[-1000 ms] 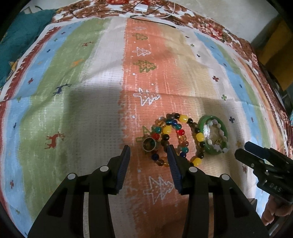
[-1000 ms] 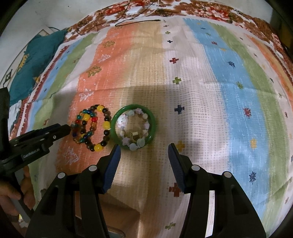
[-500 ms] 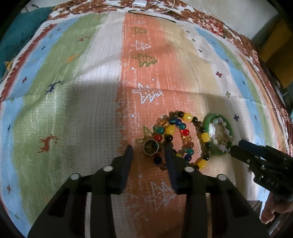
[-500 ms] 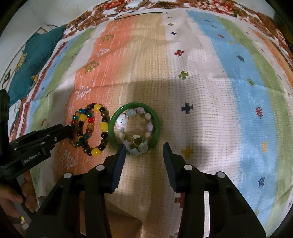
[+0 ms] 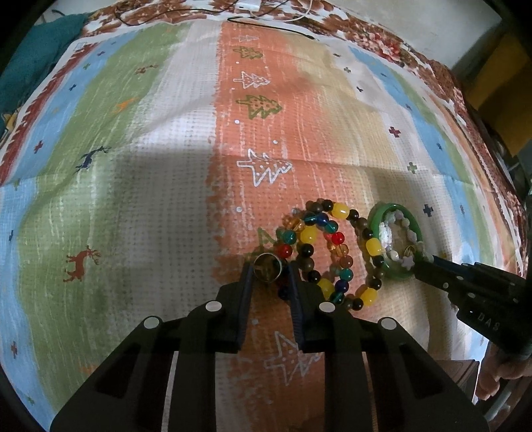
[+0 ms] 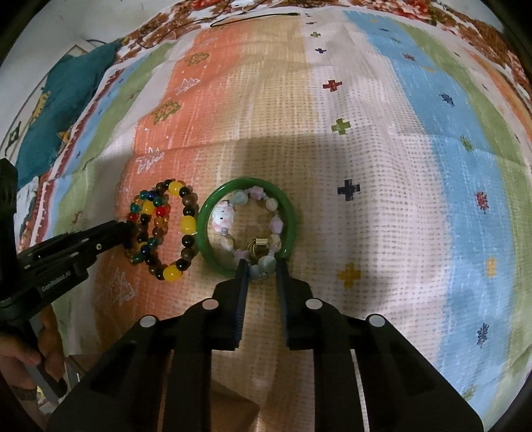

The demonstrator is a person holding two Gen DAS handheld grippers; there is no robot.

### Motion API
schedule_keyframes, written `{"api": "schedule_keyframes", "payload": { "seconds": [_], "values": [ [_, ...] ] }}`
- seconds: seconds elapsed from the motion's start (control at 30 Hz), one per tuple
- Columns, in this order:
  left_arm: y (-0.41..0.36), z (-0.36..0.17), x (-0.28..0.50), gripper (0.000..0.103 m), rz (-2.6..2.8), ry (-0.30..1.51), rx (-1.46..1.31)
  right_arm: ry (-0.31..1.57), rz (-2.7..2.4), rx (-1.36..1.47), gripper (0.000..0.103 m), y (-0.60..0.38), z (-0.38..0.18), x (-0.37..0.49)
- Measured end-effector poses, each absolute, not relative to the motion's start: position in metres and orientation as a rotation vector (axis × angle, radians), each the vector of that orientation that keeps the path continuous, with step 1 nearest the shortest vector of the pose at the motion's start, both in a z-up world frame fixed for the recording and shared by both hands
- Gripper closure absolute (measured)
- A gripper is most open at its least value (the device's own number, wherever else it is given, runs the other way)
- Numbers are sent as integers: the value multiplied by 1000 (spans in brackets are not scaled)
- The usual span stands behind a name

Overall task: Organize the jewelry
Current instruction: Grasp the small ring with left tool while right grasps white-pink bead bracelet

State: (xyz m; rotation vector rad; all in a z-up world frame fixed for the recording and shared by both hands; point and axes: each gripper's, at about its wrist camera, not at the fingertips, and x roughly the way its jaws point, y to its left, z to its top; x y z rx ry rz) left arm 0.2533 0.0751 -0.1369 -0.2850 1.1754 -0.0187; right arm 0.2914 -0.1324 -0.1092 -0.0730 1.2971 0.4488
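Observation:
A metal ring (image 5: 267, 267) lies at the near left of two multicoloured bead bracelets (image 5: 327, 246). My left gripper (image 5: 268, 270) is narrowed around the ring, a finger on each side. A green bangle (image 6: 246, 226) lies to the right of the beads (image 6: 163, 222), with a pale bead bracelet (image 6: 247, 226) and a small gold ring (image 6: 256, 247) inside it. My right gripper (image 6: 261, 267) is narrowed around the near beads of the pale bracelet at the bangle's near rim. The bangle also shows in the left wrist view (image 5: 395, 242).
Everything lies on a striped patterned cloth (image 6: 365, 166) over a table. A teal cushion (image 6: 63, 96) sits at the far left. Dark and white cables (image 5: 266, 13) run along the far edge. A dark cabinet (image 5: 498, 83) stands at the right.
Both grippers have moved forward and down to the jewelry and their fingers have closed in, the left around the metal ring, the right around the pale bracelet's near beads.

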Motion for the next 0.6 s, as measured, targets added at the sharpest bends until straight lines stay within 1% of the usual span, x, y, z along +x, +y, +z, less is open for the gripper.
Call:
{"api": "schedule_keyframes", "payload": {
  "seconds": [0.1, 0.17, 0.6],
  "values": [
    [75, -136, 252, 83, -17, 1174, -284, 1295, 447, -72, 88, -135, -108, 291],
    [76, -135, 252, 83, -17, 1173, -291, 1294, 448, -71, 91, -135, -107, 291],
    [77, -110, 242, 83, -30, 1124, -319, 1262, 446, -42, 91, -143, -86, 291]
  ]
}}
